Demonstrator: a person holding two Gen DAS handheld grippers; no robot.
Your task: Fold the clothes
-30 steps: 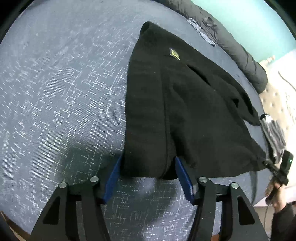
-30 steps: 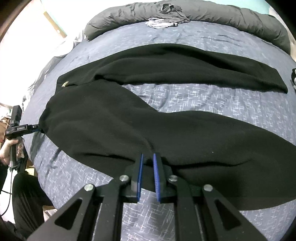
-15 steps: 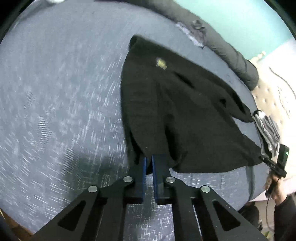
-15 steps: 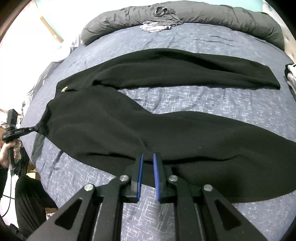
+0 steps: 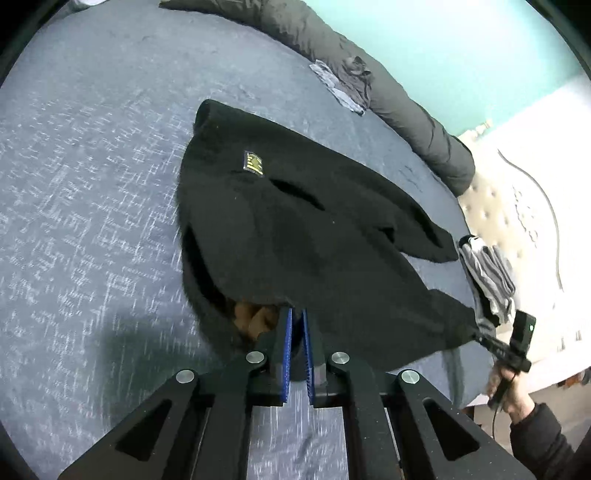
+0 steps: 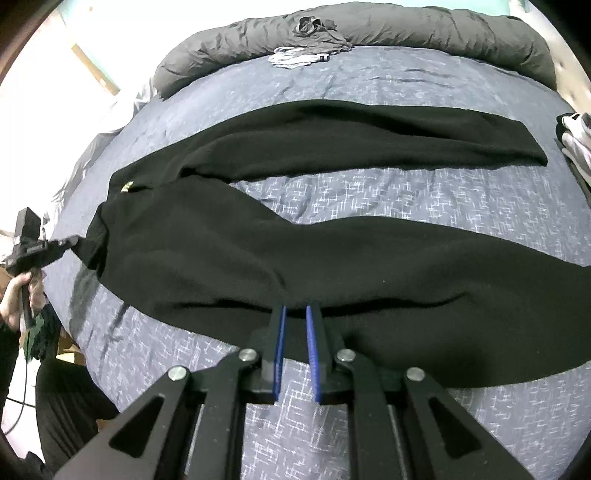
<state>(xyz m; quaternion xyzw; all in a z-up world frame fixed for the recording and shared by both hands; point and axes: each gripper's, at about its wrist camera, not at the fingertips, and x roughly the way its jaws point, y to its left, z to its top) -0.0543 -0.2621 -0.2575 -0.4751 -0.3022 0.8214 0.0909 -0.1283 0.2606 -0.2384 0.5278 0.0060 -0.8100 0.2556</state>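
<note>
Left wrist view: left gripper (image 5: pixel 297 314) pinches the waistband edge of the black trousers (image 5: pixel 314 236), lifting it off the bed (image 5: pixel 92 166)
Right wrist view: right gripper (image 6: pixel 296 310) clamps the near trouser leg's edge
Black trousers: spread across the bed, legs apart
Rolled grey duvet (image 6: pixel 406 29): along the bed's far edge

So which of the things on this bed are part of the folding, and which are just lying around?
Part of the job:
- black trousers
- left gripper, shut on the waistband
- right gripper, shut on a trouser leg

Lying about:
- grey duvet roll
- crumpled clothes beside it
- folded pile
</note>
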